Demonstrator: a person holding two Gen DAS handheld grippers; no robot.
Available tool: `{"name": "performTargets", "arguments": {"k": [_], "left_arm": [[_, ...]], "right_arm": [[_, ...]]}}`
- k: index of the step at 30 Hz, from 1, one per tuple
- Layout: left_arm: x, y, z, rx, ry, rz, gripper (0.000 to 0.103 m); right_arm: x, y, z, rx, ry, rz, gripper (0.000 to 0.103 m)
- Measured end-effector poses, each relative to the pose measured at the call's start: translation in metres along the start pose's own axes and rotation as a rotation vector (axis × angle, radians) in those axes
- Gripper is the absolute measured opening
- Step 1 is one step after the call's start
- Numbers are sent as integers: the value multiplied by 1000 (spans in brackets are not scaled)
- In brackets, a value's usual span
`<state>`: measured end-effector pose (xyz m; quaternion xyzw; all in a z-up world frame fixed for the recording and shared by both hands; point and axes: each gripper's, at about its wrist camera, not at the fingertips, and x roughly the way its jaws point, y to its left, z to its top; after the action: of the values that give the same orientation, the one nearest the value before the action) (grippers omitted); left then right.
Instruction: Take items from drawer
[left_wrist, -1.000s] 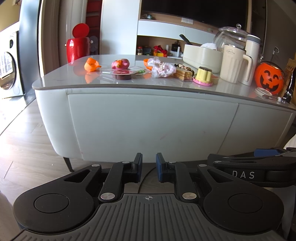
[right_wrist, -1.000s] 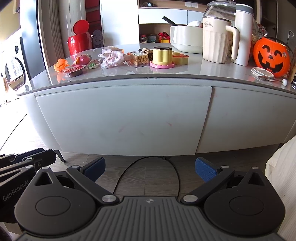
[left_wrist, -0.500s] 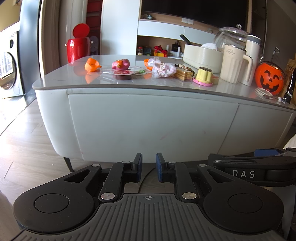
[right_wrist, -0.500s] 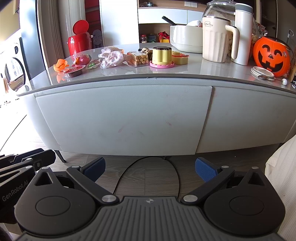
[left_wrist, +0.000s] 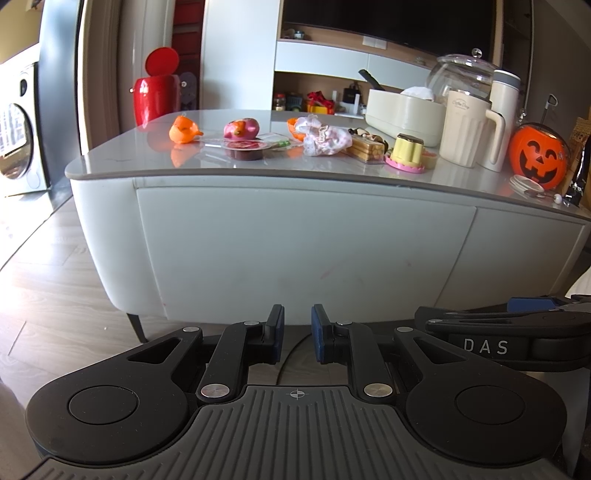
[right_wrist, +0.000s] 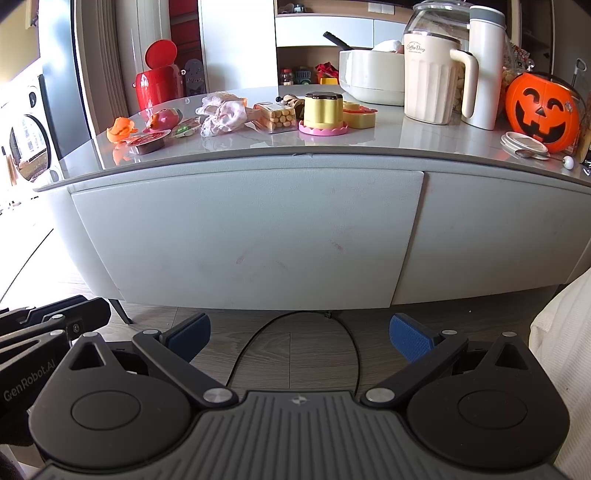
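Both drawers closed, so the items to take out are hidden; nothing to count inside yet. Two drawer fronts on the cabinet: wide left drawer front (right_wrist: 243, 236) and right drawer front (right_wrist: 498, 229), split by a vertical seam, long axis horizontal, no handle that I can see. They sit ahead of and above both grippers, well apart, floor in between. Right gripper (right_wrist: 299, 334) is spread wide, empty, roughly centred under the left front just left of the seam, so I'd judge it better placed for the pull. Left gripper (left_wrist: 297, 334) is nearly pressed together, a narrow gap, pinching nothing, and sits under the same front. On the surface (right_wrist: 424, 142): one jack-o'-lantern bucket (right_wrist: 541, 110), one cream pitcher (right_wrist: 430, 77), one white thermos (right_wrist: 485, 62), one pudding toy (right_wrist: 323, 110), one biscuit pack (right_wrist: 275, 116), one red bin (right_wrist: 159, 79) behind. One black cable (right_wrist: 295, 332) on the floor under the cabinet.
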<state>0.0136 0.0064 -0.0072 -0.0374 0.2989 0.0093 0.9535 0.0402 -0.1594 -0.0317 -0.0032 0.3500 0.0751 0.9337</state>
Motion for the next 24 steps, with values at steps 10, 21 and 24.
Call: {"name": "performTargets", "arguments": {"k": [10,21,24], "left_arm": [[0,1,0,0,0,0,18],[-1,-2,2,-10,3,-32,16],[-2,-7,4,2,-3,-39,15]], "right_arm": [[0,0,0,0,0,0,103],[4,-1,0,16,21,-3,103],[5,-5,1,37,30,-6,103]]}}
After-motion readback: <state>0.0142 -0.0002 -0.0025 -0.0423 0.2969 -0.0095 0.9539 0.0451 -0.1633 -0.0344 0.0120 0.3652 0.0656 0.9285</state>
